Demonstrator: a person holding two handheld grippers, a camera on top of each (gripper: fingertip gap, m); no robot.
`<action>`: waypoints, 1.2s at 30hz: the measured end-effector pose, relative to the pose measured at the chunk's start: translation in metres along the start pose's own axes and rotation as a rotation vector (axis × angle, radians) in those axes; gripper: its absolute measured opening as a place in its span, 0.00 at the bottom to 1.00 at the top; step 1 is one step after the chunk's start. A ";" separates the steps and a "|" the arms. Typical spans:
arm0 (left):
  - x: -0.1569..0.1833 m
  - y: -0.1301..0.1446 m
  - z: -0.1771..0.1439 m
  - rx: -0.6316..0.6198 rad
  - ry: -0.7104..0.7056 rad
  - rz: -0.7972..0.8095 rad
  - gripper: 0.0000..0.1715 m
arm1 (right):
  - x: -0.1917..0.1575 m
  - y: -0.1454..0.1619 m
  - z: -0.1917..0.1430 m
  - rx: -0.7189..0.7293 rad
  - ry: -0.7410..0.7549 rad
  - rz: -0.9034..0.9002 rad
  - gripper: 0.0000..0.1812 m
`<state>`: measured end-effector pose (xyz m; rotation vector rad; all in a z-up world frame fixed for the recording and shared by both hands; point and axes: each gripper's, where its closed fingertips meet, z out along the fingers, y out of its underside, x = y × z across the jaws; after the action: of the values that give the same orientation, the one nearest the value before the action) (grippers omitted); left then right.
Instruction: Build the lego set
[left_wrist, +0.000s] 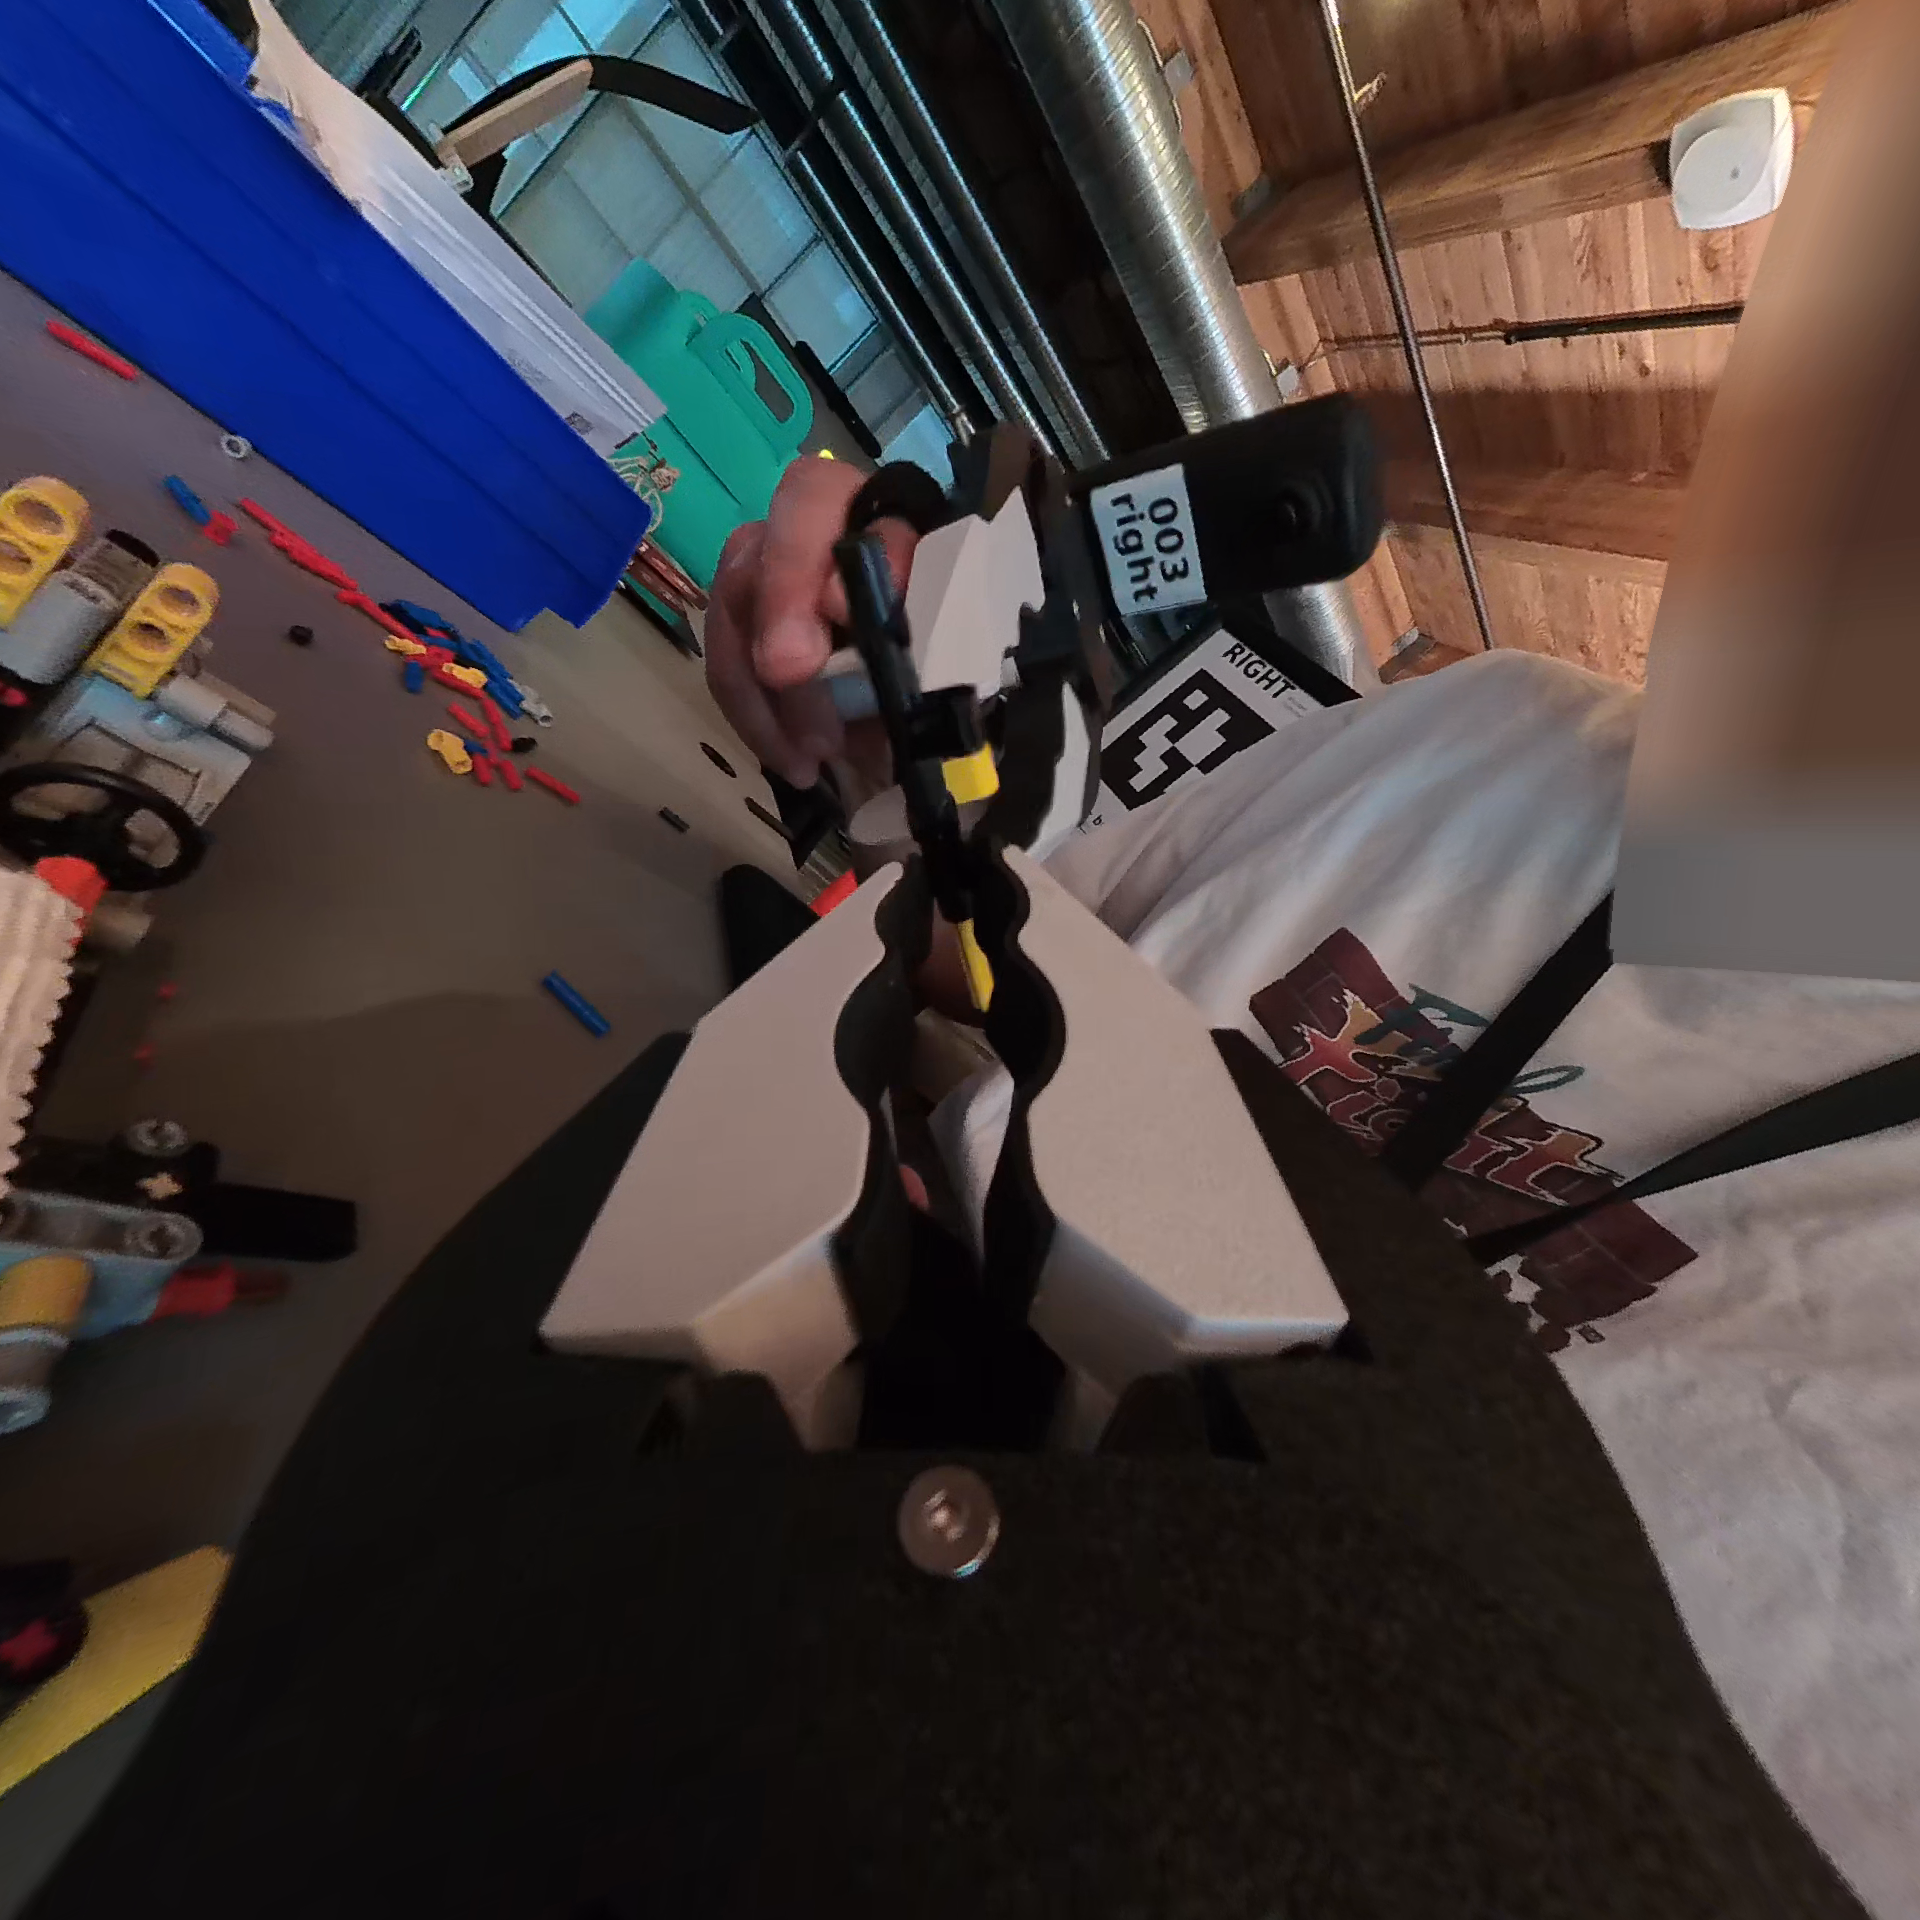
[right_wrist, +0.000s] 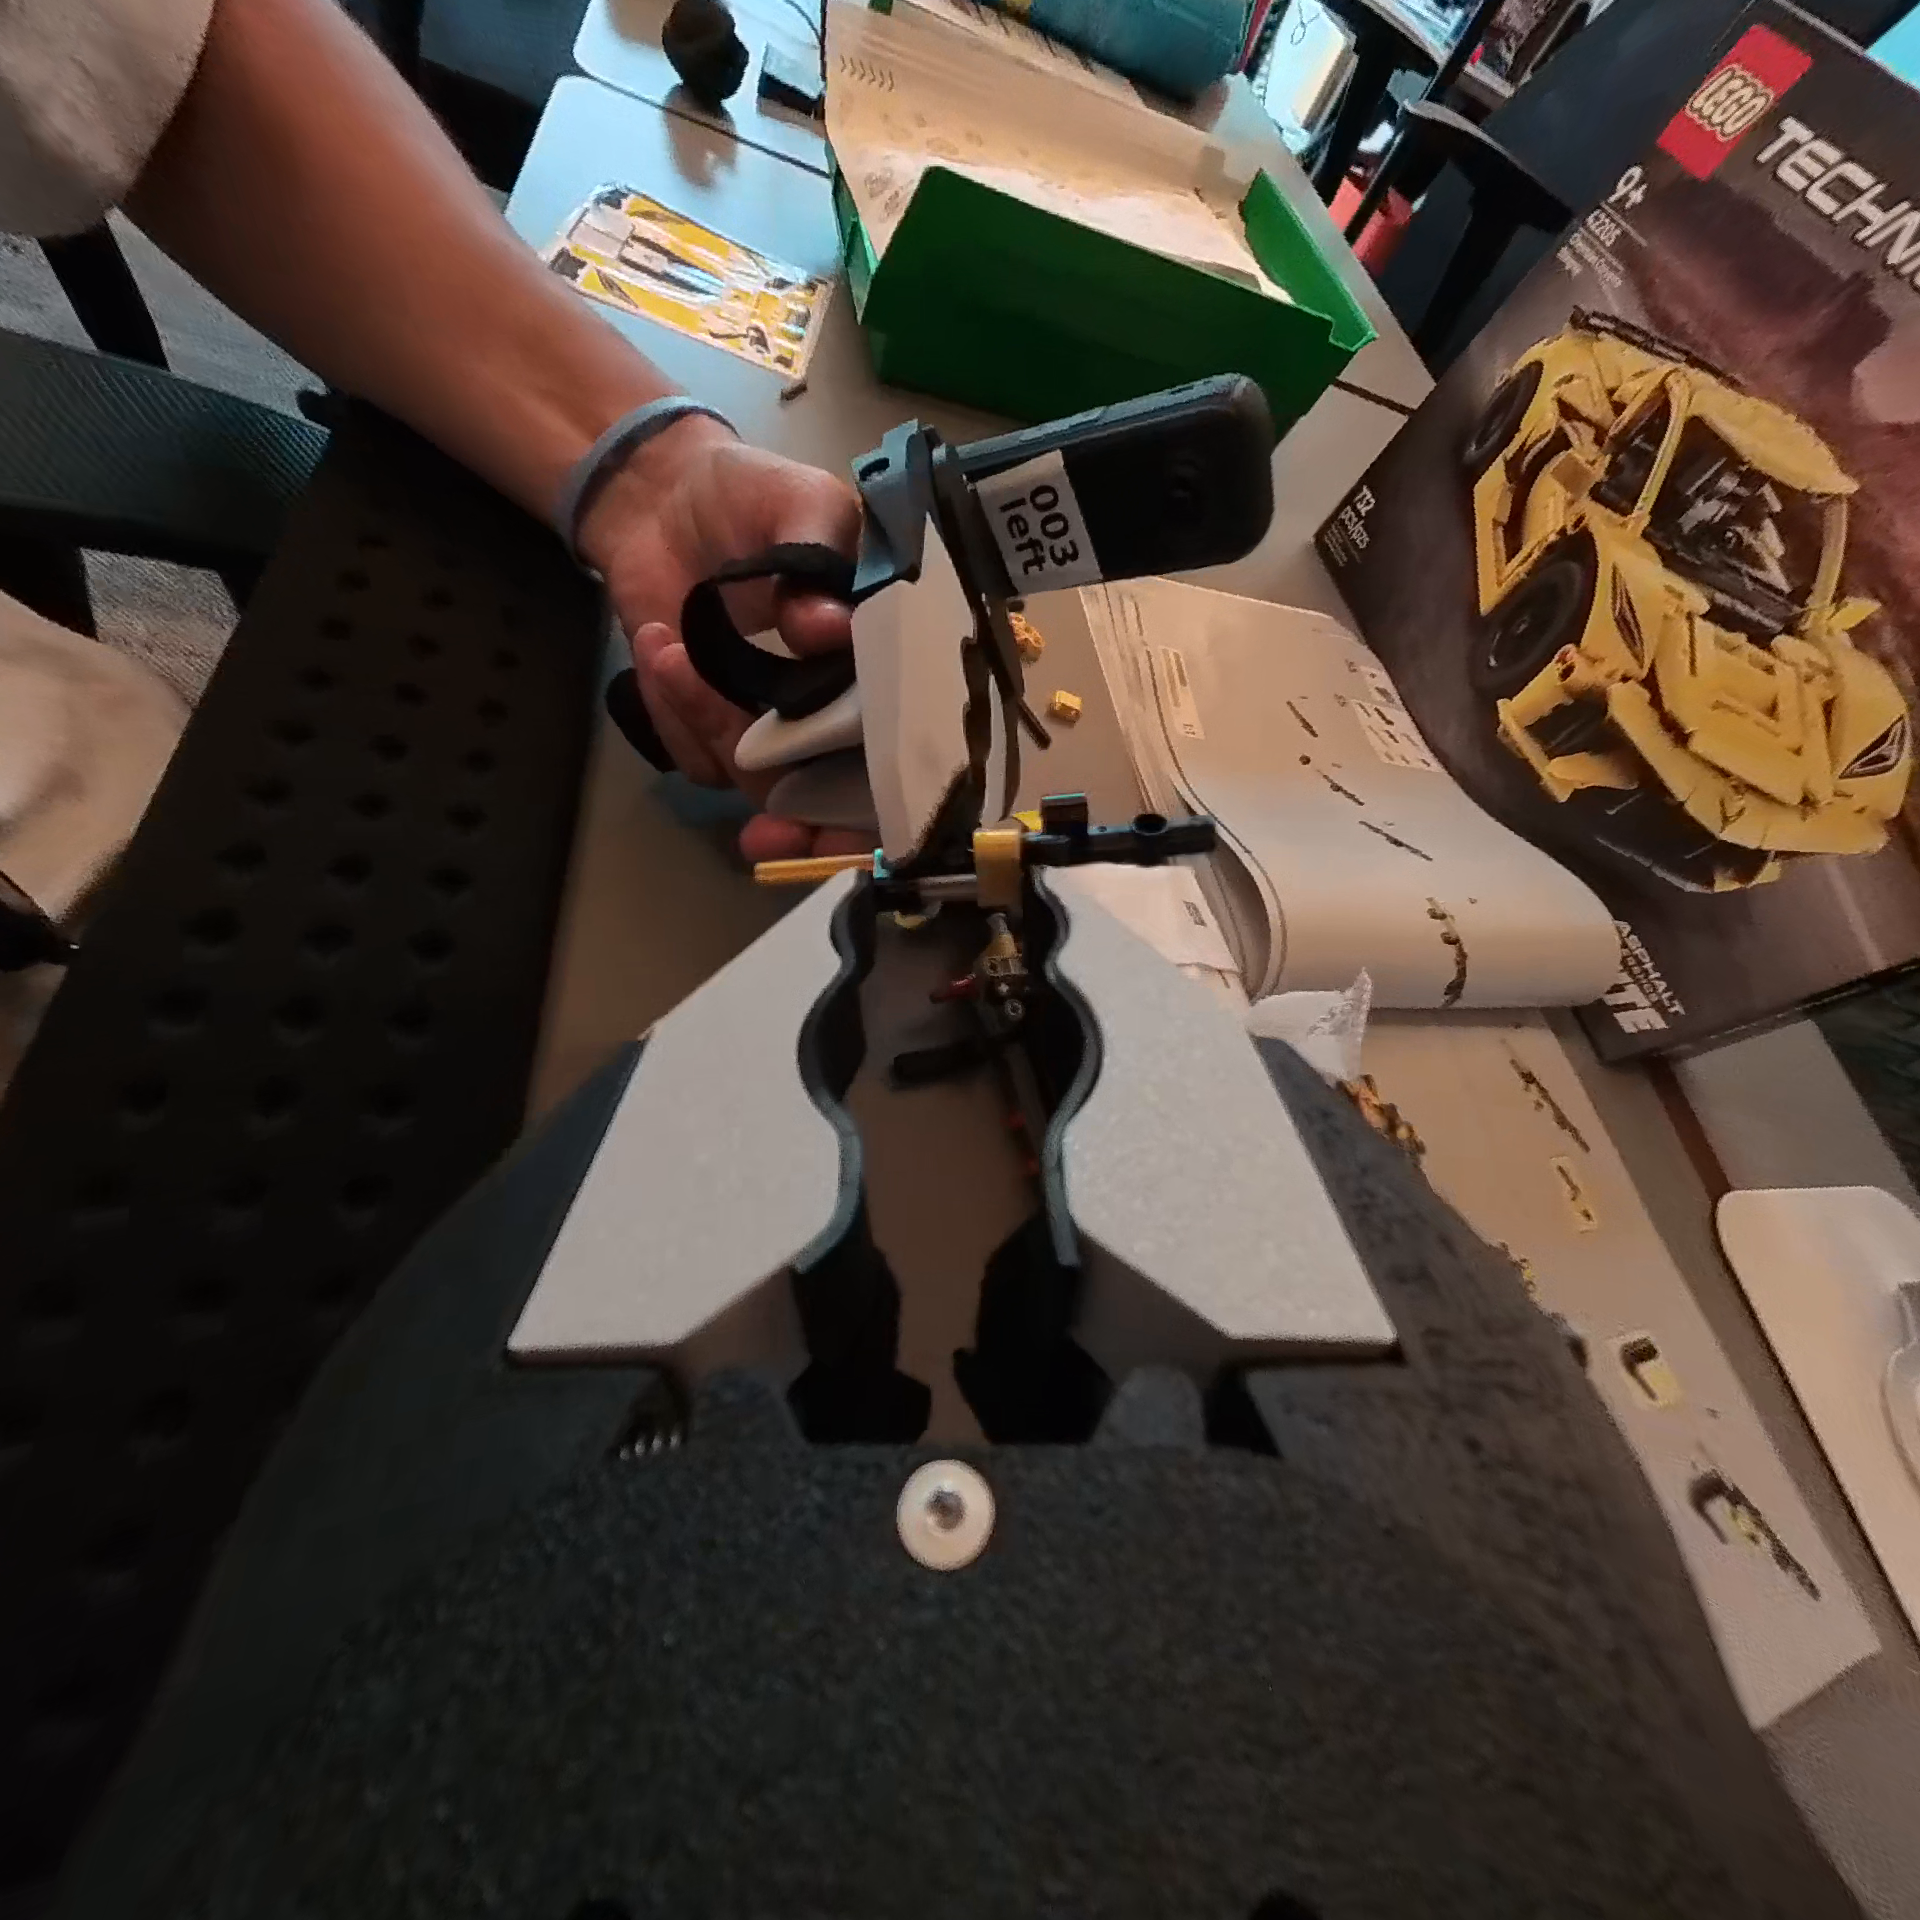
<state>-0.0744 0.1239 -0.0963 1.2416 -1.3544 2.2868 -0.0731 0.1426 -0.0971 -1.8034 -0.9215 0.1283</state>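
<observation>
In the left wrist view, the left gripper (left_wrist: 951, 883) holds a slim black and yellow lego assembly (left_wrist: 930, 748) by its lower end, the fingers pressed together on it at their tips; the piece rises clear of the desk (left_wrist: 436, 914). The right gripper (left_wrist: 1023, 696) meets the same assembly from the far side, a hand (left_wrist: 774, 634) on its grip, though from here I cannot tell how its fingers stand. Toward the desk's left edge sits a partly built lego model (left_wrist: 104, 665) with yellow and grey parts, and loose red, blue and yellow pins (left_wrist: 468, 675) lie scattered just beside a blue bin (left_wrist: 312, 312) at the far edge. A person's white printed shirt (left_wrist: 1455, 1039) fills the right side. In the right wrist view, the right gripper (right_wrist: 951, 899) has its fingers a little apart at the tips, with the assembly (right_wrist: 997, 847) lying crosswise just past them; whether they touch it I cannot tell. The left gripper (right_wrist: 935, 821) comes down on the assembly from above, held by a hand (right_wrist: 717, 603) with a wristband (right_wrist: 623, 447). On the desk (right_wrist: 665, 145) beyond lie an open instruction booklet (right_wrist: 1351, 748), the lego box (right_wrist: 1683, 582) at the right edge, a green bin (right_wrist: 1081, 301) and a sticker sheet (right_wrist: 686, 270) toward the far edge.
</observation>
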 end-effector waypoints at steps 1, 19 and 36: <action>-0.001 0.000 0.000 -0.001 -0.007 0.002 0.02 | -0.001 -0.001 -0.001 0.008 -0.004 0.007 0.15; -0.003 0.004 -0.001 -0.041 -0.034 0.024 0.03 | -0.003 0.002 0.001 0.021 -0.042 0.049 0.15; -0.003 0.009 0.002 -0.054 -0.019 0.005 0.03 | -0.011 0.005 0.000 0.037 -0.099 0.116 0.12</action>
<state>-0.0764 0.1179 -0.1032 1.2477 -1.4174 2.2315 -0.0778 0.1349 -0.1050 -1.8296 -0.8783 0.3087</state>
